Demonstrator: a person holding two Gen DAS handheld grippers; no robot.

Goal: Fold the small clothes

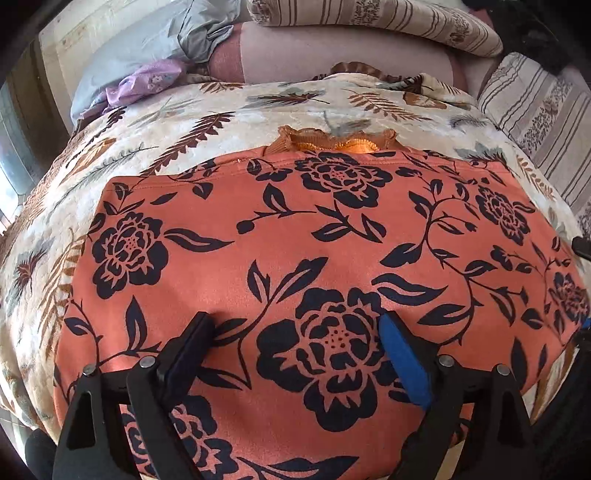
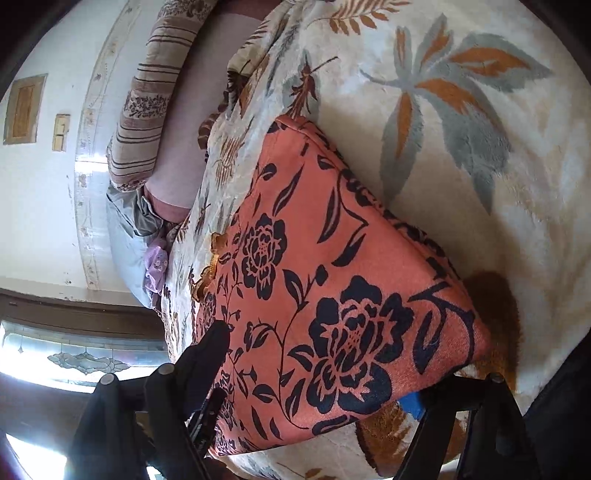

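Spread over the bed is a cream blanket (image 1: 258, 122) printed with brown and grey leaves, and on it we see the task's orange garment (image 1: 332, 240) with its dark floral print, lying flat in a roughly rectangular shape. A ruffled orange trim (image 1: 332, 142) peeks out along its far edge. Behind the blanket lie striped pillows (image 1: 369, 22), a grey pillow (image 1: 147, 48) and a small lilac cloth (image 1: 147, 81).

Our left tool (image 1: 295, 325) hovers over the near part of the garment with its fingers spread wide, nothing pinched between them; the blue pad (image 1: 404, 354) on one finger is plain to see. Our right tool (image 2: 317, 369) sits at a corner of the garment, its fingers also wide apart, the fabric lying between them; we cannot tell whether the pads touch the cloth. A white wall (image 2: 44, 184) and a window (image 2: 74, 354) show on that side.
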